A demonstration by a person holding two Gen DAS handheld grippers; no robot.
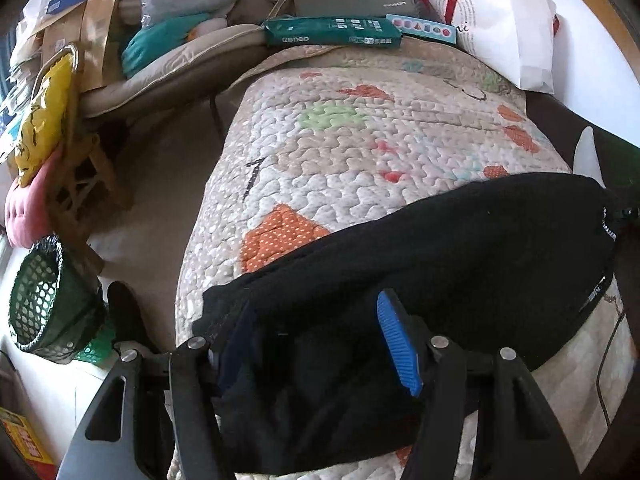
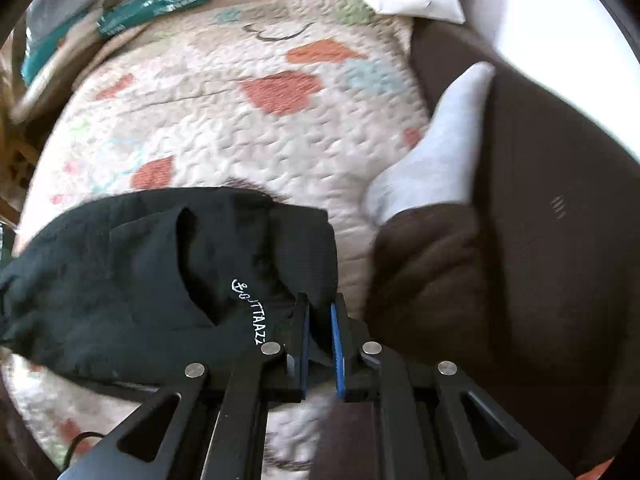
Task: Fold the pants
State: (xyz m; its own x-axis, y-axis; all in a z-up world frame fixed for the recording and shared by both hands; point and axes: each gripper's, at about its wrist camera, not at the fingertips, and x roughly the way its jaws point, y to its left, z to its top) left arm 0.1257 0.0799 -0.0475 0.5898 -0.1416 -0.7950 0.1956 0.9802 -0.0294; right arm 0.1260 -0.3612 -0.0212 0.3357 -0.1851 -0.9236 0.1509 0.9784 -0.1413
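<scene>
Black pants (image 1: 440,248) lie bunched across the near part of a quilted patchwork blanket (image 1: 360,140). My left gripper (image 1: 308,320) stands open over their left end. Cloth lies between its fingers and covers the left pad, while the right blue pad (image 1: 400,344) shows its bare ribbed face. In the right wrist view the pants (image 2: 120,272) show white lettering near the waistband. My right gripper (image 2: 319,304) is shut on the pants' right edge, with a thin fold of black cloth pinched between the blue pads.
A person's foot in a white sock (image 2: 436,148) and a brown-clad leg (image 2: 540,240) rest right of the blanket (image 2: 200,120). A green packet (image 1: 332,32) and white paper bag (image 1: 508,28) lie at the far end. A green mesh basket (image 1: 44,312) stands on the floor at the left.
</scene>
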